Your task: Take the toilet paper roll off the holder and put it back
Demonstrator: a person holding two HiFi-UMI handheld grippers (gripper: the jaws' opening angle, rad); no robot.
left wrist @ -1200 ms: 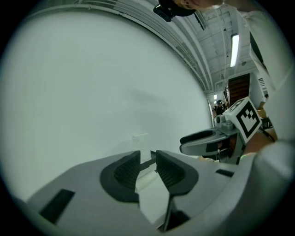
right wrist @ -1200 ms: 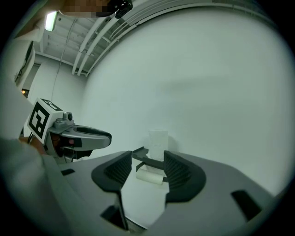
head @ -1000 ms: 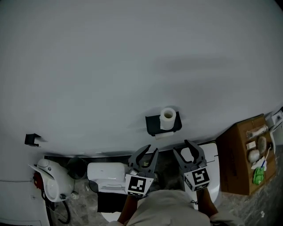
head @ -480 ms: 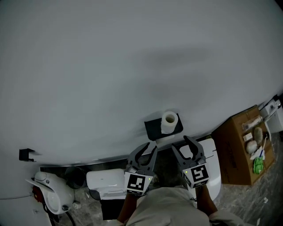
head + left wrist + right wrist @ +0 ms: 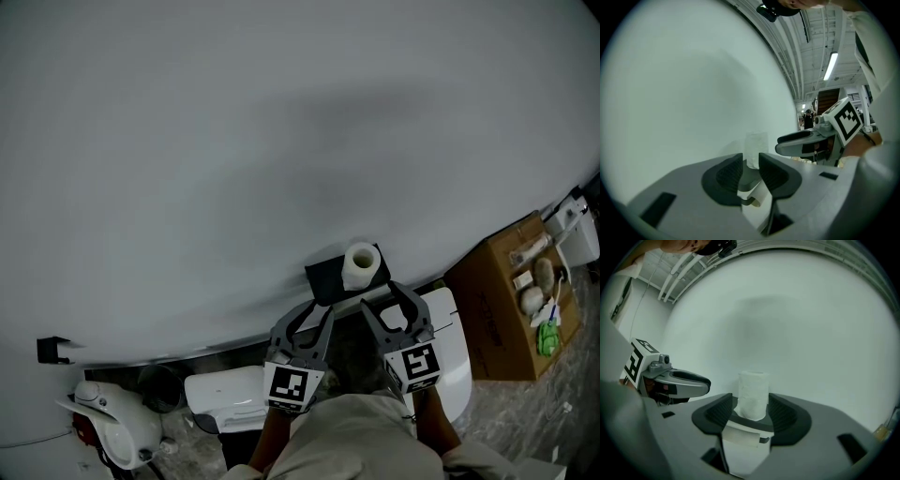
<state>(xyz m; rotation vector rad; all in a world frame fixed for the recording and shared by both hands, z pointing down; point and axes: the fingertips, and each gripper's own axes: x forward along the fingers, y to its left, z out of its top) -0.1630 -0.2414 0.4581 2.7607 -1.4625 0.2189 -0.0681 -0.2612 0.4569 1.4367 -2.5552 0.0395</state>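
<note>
Head view. The toilet paper roll (image 5: pixel 360 265) stands upright on the black holder (image 5: pixel 328 277), which is fixed to the pale wall (image 5: pixel 281 141). You hold both tools low in the frame, pointing up at the holder. The left hand-held gripper (image 5: pixel 309 321) has its jaws spread, and its tips sit just below the holder's left part. The right hand-held gripper (image 5: pixel 390 306) is also spread, with its tips just under the roll's side of the holder; contact cannot be judged from here. A white toilet (image 5: pixel 454 349) lies beneath the right tool. A cardboard box (image 5: pixel 506 305) with small items on top stands well to the right. A small black bracket (image 5: pixel 52 349) is on the wall far to the left.

Left gripper view. The jaws are apart with a narrow gap and pinch nothing. Through the gap you see the roll, blurred, with the edge of the holder below it, both beyond the pads (image 5: pixel 729 176). The right tool shows at mid-right, its marker cube facing this camera. A ceiling strip light (image 5: pixel 830 66) shows at upper right.

Right gripper view. The jaws are spread wider than the roll. The roll sits upright on the holder, lined up with the gap. Neither pad presses on it. A loose sheet (image 5: pixel 739 437) hangs below the holder's front edge. The left tool shows at the left, jaws pointing toward the wall.
</note>
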